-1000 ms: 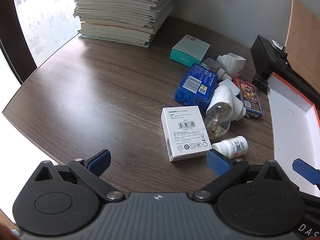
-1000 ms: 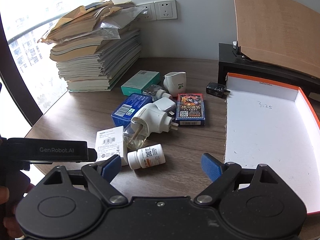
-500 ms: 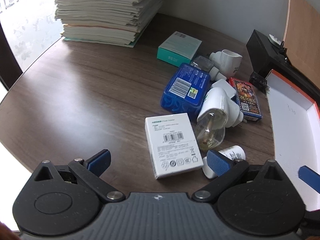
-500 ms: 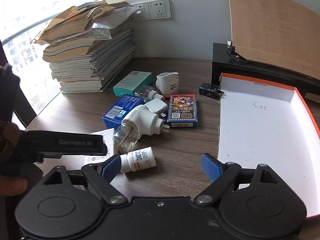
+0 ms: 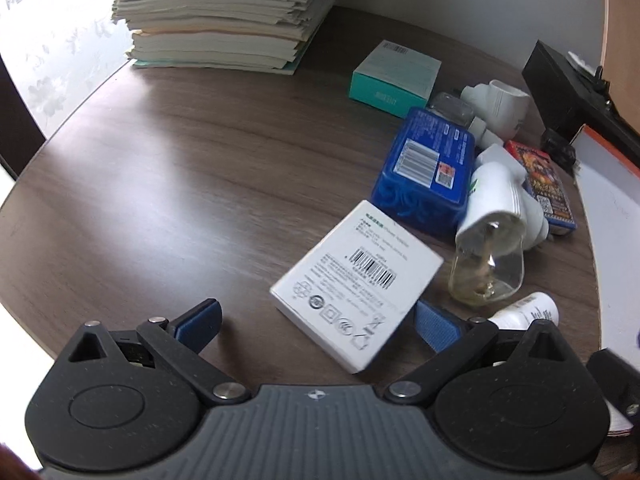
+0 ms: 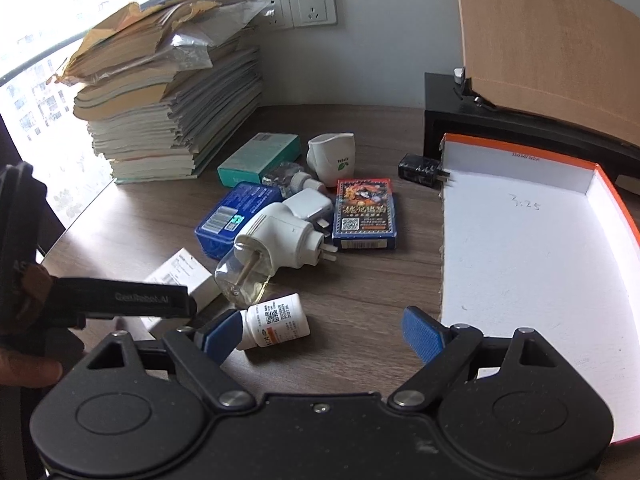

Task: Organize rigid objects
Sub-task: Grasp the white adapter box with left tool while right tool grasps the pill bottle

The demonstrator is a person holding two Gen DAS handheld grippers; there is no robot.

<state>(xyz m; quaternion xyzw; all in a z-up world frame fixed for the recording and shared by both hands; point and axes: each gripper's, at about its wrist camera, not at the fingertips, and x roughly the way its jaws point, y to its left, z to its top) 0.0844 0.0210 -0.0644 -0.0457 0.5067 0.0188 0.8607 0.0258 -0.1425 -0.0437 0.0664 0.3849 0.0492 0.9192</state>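
Where wall meets dark wood desk (image 6: 360, 280), paper stack (image 6: 168, 112), sockets (image 6: 312, 4).

A tall stack of papers (image 6: 172, 108) with torn envelopes (image 6: 160, 36) on top stands at the far left of the dark wooden table (image 5: 180, 168), two wall sockets (image 6: 300, 6) sit behind it, and a leaning wooden board (image 6: 552, 44) rests on a black stand (image 6: 480, 120) at the far right.

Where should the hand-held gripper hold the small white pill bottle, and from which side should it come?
Grip the white pill bottle across its round body, coming from above. It lies on its side on the table, so the body's two curved flanks are free for the right hand-held gripper.
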